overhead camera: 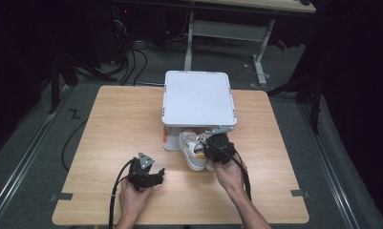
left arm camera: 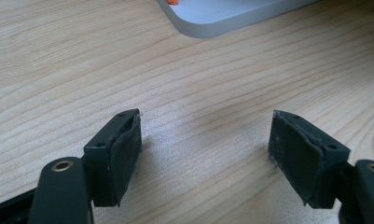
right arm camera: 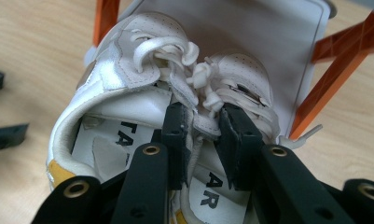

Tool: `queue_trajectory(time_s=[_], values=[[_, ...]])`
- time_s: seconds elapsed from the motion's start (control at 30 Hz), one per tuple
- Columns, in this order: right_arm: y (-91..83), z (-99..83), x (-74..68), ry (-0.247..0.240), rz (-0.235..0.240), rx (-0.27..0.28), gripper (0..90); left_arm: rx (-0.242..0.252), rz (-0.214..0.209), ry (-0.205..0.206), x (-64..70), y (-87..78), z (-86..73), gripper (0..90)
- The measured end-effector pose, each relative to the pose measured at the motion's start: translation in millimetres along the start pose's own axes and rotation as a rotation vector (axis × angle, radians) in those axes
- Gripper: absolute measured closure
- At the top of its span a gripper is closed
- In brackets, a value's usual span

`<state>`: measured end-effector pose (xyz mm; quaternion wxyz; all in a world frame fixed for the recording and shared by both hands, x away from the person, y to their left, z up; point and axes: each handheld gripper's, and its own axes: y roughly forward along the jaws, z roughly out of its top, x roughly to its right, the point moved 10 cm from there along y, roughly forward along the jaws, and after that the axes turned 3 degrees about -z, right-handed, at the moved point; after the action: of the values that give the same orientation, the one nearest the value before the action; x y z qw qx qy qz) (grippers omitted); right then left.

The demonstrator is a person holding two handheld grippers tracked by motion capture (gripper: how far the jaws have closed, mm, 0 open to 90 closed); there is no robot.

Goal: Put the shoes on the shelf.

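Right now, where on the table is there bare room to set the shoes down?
Bare wood lies left of the white rack, ahead of the left gripper, and along the table's right edge. It is crowded at the rack's front, where the right gripper pinches both shoes.

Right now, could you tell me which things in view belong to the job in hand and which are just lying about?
In the job:
- pair of white shoes
- right gripper, clamped on their inner sides
- white two-tier rack

Not in use:
- left gripper, open over the table
- cables on the floor
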<state>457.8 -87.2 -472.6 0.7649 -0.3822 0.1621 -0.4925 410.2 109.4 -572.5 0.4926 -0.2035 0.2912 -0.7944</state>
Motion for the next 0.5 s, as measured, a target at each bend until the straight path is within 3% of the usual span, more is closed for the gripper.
queue_trajectory(time_s=[0.17, 0.5], values=[[16.5, 8.3, 2.7, -0.018, -0.047, 0.024, 73.1, 0.0, 0.0, 0.002, 0.1, 0.0, 0.0, 25.8], [40.5, 18.4, 10.3, 0.057, -0.042, 0.063, 72.7, 0.0, -0.002, 0.0, 0.3, 0.4, 0.3, 25.8]])
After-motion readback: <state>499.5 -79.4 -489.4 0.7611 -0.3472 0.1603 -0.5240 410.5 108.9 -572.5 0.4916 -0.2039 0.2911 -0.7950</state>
